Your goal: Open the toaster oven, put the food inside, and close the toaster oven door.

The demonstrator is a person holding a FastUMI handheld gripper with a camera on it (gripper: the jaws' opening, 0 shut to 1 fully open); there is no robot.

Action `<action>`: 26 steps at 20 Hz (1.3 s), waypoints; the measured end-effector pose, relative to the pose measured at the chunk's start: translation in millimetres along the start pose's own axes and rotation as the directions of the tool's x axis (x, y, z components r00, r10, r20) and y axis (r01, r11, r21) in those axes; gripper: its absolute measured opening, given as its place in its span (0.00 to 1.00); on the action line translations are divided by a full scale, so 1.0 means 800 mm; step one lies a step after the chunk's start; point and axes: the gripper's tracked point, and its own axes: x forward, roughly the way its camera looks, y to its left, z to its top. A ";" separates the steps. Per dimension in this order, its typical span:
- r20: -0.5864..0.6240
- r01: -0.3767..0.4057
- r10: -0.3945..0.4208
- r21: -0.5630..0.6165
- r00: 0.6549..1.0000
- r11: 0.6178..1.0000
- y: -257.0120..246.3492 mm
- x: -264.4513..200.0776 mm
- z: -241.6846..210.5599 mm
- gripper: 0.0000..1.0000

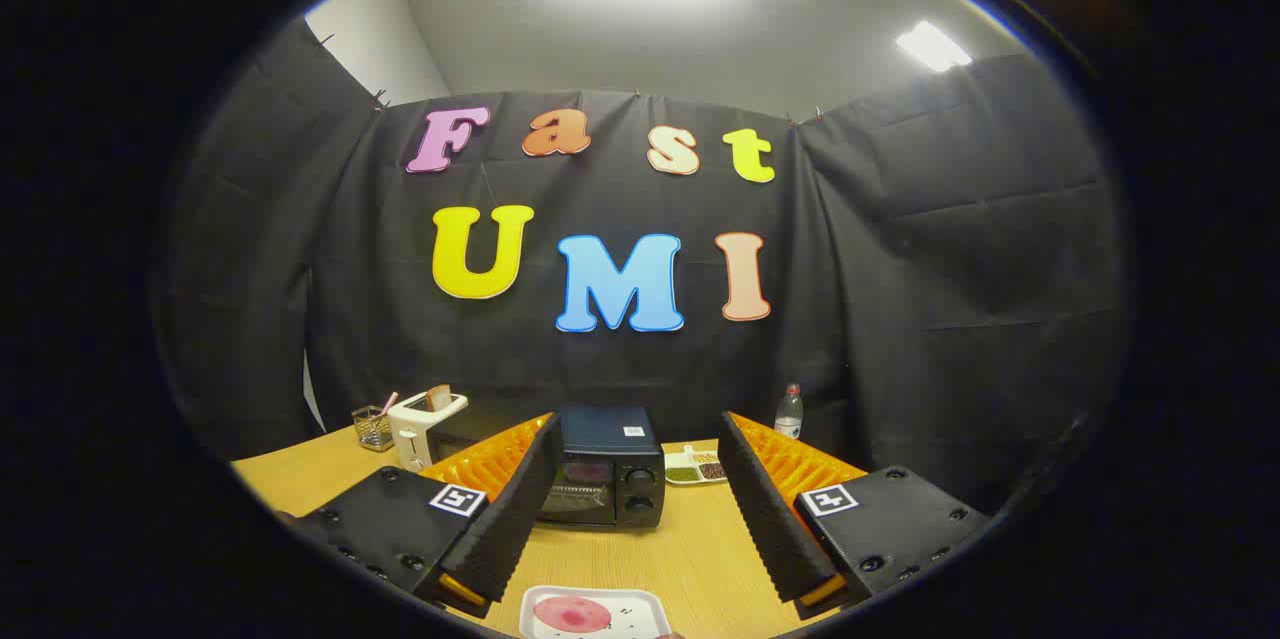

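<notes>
Straight ahead on the counter (pixel 690 559), beyond my wide-open, empty claw (pixel 634 504), the closed toaster oven (pixel 600 469) faces me; the food (pixel 572 613) lies nearer, on a tray (pixel 640 604).

The gripper (pixel 635 509) has two ridged fingers on black screw-studded blocks, each bearing a square black-and-white marker.

Toaster oven (pixel 605 479) stands on table (pixel 690 559) behind tray (pixel 598 611), toaster (pixel 425 424) left.
</notes>
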 end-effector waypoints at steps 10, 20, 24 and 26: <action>0.008 -0.010 0.010 0.024 1.000 1.000 0.011 0.012 0.007 0.98; -0.002 -0.073 0.074 0.057 0.997 0.996 0.076 0.075 0.007 0.98; -0.024 -0.102 0.104 0.064 0.994 0.993 0.103 0.108 -0.006 0.98; -0.049 -0.109 0.112 0.067 0.993 0.992 0.114 0.127 -0.020 0.98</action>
